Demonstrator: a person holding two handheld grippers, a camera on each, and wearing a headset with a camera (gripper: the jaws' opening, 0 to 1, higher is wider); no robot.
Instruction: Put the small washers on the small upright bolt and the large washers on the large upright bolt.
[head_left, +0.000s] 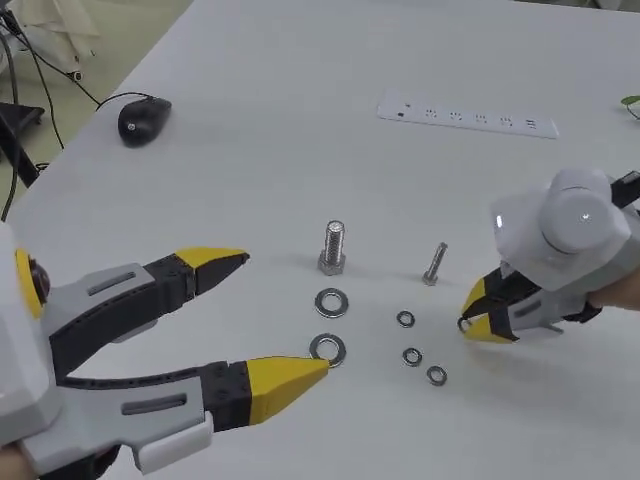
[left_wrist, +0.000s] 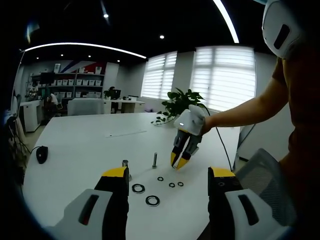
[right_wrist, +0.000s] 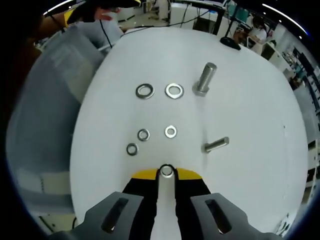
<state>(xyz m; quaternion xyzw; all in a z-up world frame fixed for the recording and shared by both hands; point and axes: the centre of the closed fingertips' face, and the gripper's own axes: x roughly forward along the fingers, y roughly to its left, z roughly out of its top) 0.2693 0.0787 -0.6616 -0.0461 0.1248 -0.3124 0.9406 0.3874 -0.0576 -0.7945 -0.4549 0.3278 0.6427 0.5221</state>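
The large bolt (head_left: 333, 248) and the small bolt (head_left: 435, 263) stand upright on the white table. Two large washers (head_left: 331, 301) (head_left: 327, 348) lie in front of the large bolt. Three small washers (head_left: 405, 319) (head_left: 412, 356) (head_left: 436, 375) lie in front of the small bolt. My right gripper (head_left: 478, 318) is low, to the right of them, shut on a small washer (right_wrist: 166, 171) pinched at its tips. My left gripper (head_left: 265, 320) is open at the lower left, its near tip beside the nearer large washer. In the right gripper view the large bolt (right_wrist: 205, 77) and small bolt (right_wrist: 216, 145) stand ahead.
A black mouse (head_left: 143, 118) sits at the far left of the table and a white power strip (head_left: 467, 115) lies at the back. Cables hang off the left table edge. A person's arm holds the right gripper (left_wrist: 182, 160) in the left gripper view.
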